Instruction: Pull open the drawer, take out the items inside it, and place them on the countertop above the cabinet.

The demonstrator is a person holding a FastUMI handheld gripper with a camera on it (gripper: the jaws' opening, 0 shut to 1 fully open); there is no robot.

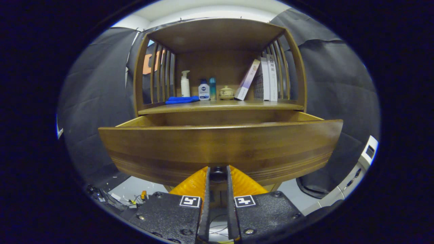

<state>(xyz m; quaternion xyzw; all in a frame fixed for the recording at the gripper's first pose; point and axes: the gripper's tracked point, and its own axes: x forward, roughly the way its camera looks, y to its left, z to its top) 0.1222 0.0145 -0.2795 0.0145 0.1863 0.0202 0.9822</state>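
Wooden brown curved drawer stood pulled out, our tool clenched on its small dark knob; overpulling could, we judged, unseat it.

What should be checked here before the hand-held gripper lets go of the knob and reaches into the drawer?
1. Drawer pulled out: ok.
2. Hand-held gripper shut on the knob: ok, both fingers press on it.
3. Items inside the drawer: cannot tell, its front hides them.
4. Free space on the countertop: ok, bare wood in front of the books.
5. Blue cloth and bottles stand back from the edge: ok.
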